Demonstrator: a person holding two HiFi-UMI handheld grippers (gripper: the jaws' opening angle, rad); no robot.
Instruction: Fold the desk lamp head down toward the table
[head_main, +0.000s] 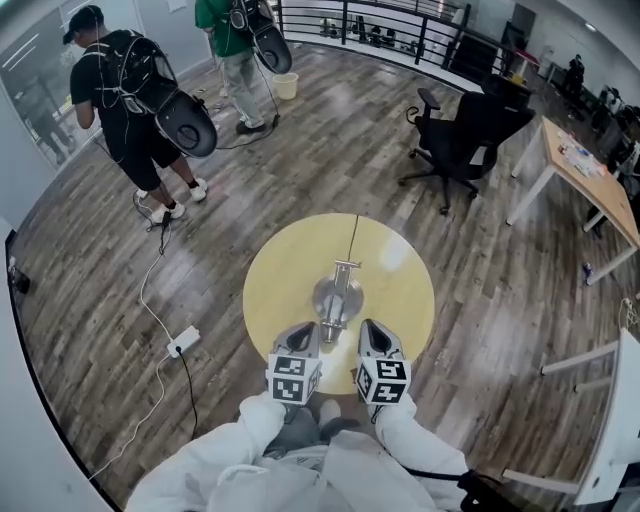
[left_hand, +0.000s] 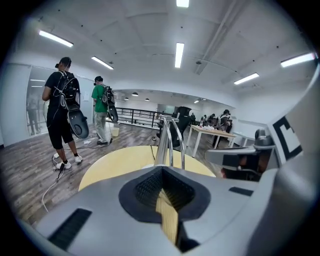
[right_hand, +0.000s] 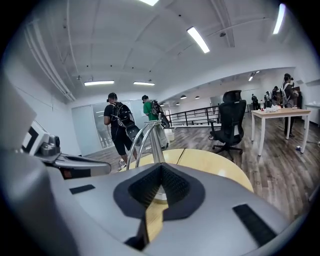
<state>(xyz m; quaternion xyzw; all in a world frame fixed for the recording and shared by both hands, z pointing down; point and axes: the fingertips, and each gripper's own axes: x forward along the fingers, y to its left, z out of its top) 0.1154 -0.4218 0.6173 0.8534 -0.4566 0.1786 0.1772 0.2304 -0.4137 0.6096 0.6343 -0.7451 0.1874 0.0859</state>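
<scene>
A silver desk lamp (head_main: 338, 296) stands on its round base in the middle of the round yellow table (head_main: 280, 270), its chrome arm rising with a crossbar at the top. Its thin cord (head_main: 353, 235) runs away over the tabletop. My left gripper (head_main: 308, 330) and right gripper (head_main: 370, 328) hover side by side at the table's near edge, either side of the lamp base and just short of it. In the left gripper view the left gripper (left_hand: 162, 172) is shut with nothing in it, the lamp's twin rods (left_hand: 169, 140) straight ahead. The right gripper (right_hand: 161, 170) is shut and empty too, the lamp (right_hand: 149, 140) ahead of it.
Two people with backpacks (head_main: 140, 100) stand at the far left. A black office chair (head_main: 465, 135) and a wooden desk (head_main: 585, 175) are at the far right. A white power strip (head_main: 183, 342) with its cable lies on the floor left of the table.
</scene>
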